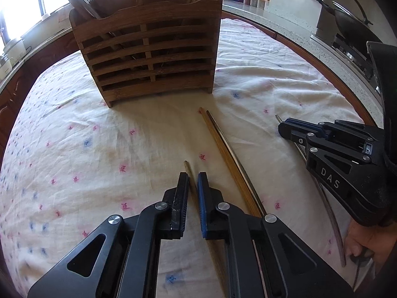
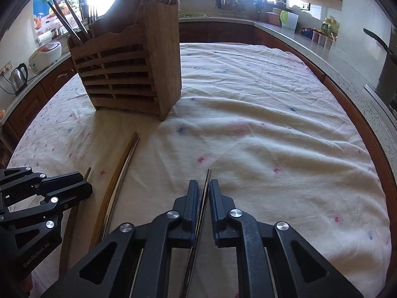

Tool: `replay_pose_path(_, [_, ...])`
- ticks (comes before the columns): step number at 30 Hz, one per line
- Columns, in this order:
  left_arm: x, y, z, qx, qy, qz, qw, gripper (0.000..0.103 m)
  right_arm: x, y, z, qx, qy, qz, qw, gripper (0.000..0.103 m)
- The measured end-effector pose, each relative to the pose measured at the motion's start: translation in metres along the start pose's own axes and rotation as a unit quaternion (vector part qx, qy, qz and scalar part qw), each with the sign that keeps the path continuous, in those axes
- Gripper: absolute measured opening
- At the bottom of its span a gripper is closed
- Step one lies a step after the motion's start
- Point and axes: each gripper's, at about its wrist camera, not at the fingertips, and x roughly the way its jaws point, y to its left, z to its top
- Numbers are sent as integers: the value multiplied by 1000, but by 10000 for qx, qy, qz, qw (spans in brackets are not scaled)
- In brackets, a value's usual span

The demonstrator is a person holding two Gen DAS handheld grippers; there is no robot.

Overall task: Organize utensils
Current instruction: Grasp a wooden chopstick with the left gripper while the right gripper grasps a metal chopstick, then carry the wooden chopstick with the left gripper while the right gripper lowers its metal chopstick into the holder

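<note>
A slatted wooden utensil holder (image 1: 148,49) stands on the cloth-covered table and also shows in the right wrist view (image 2: 129,74); it holds chopsticks, forks and a spoon. My left gripper (image 1: 192,177) has its jaws closed around a wooden chopstick (image 1: 189,173) lying on the cloth. My right gripper (image 2: 204,185) has its jaws closed around a dark metal chopstick (image 2: 208,178); the right gripper also shows in the left wrist view (image 1: 287,126). A wooden chopstick (image 1: 223,154) and a dark metal one (image 1: 232,155) lie side by side between the grippers, also in the right wrist view (image 2: 116,173).
The table wears a white cloth with pink and blue marks (image 2: 248,124). A kitchen counter (image 2: 322,57) curves around the table, with a wok (image 1: 347,17) on the stove at right and a kettle (image 2: 17,77) and rice cooker (image 2: 46,54) at left.
</note>
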Motion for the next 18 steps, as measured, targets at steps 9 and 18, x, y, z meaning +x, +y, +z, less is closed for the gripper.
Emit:
replay_pose_path(9, [-38,25,-5,-367,-352,-487,9975,5,-34,-18,-1,697,-276,662,9950,4])
replay_pose_path(18, [-106,54,0,-767,-1029,-904,9876,5,-106,-21,10,925,-1121,1055,9837,4])
